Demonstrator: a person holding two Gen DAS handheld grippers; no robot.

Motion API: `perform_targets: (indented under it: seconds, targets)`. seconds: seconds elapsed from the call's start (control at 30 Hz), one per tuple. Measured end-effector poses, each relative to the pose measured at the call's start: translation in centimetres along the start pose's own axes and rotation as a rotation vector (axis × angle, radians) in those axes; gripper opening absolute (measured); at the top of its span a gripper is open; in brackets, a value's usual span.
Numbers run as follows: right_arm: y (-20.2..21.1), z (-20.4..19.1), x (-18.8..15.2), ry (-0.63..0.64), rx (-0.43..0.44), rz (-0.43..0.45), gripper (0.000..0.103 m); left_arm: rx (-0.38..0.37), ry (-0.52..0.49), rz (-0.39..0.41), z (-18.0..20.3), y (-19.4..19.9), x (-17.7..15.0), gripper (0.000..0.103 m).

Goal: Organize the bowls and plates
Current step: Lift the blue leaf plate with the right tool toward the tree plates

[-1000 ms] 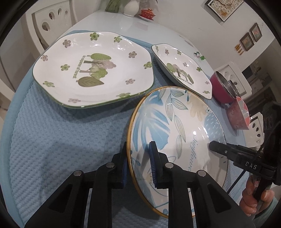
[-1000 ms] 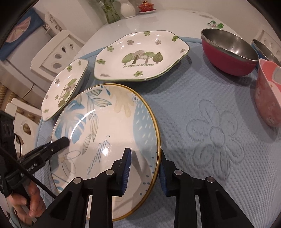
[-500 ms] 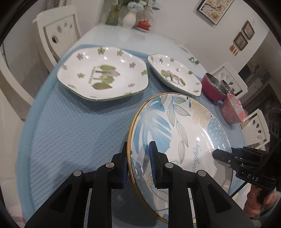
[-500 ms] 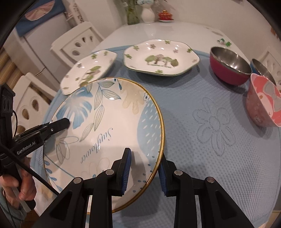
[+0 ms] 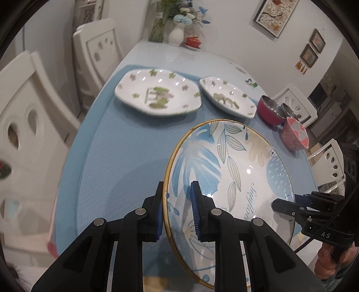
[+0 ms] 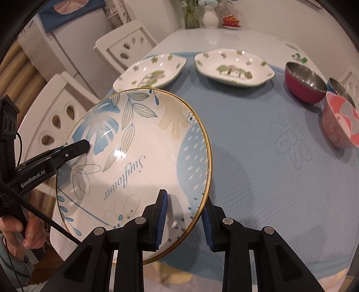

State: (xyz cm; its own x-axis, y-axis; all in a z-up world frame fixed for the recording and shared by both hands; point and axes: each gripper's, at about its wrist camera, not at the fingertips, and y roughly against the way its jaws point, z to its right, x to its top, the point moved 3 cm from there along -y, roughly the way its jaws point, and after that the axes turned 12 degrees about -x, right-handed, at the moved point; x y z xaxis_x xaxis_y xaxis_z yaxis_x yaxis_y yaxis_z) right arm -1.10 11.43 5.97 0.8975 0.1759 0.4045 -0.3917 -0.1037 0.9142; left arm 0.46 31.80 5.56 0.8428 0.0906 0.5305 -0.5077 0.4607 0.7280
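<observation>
A round blue-leaf plate (image 5: 235,170) with a gold rim is held in the air above the table's near edge. My left gripper (image 5: 176,211) is shut on its left rim. My right gripper (image 6: 185,221) is shut on its opposite rim; the plate also shows in the right wrist view (image 6: 139,161). Two white plates with green tree prints lie on the blue mat: a large one (image 5: 157,95) and a smaller one (image 5: 227,97). To the right stand a red bowl (image 6: 305,82), a pink bowl (image 6: 340,124) and a blue-sided steel bowl (image 6: 341,88).
A blue mat (image 6: 269,157) covers the near half of the white table. White chairs (image 5: 24,116) stand around it. A vase of flowers (image 5: 176,33) and a small red pot (image 6: 231,21) sit at the table's far end.
Both grippers have lifted the blue-leaf plate up off the mat and drawn it back toward the near edge; the table and the other dishes now look farther away.
</observation>
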Motion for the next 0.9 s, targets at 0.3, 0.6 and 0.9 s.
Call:
perform_targets:
  seconds: [0.3, 0.6, 0.9]
  targets:
    - [-2.1, -0.1, -2.1, -0.015, 0.033, -0.102, 0.028, 0.02, 0.042, -0.06, -1.5, -1.8, -3.0, 0.018]
    - [-3.4, 0.2, -2.7, -0.043, 0.025, -0.143, 0.028, 0.017, 0.08, -0.07, -1.7, -2.8, -3.9, 0.018]
    - [-2.6, 1.2, -2.0, -0.04, 0.06, -0.139, 0.028, 0.03, 0.102, -0.035, -2.3, -2.1, -2.9, 0.019]
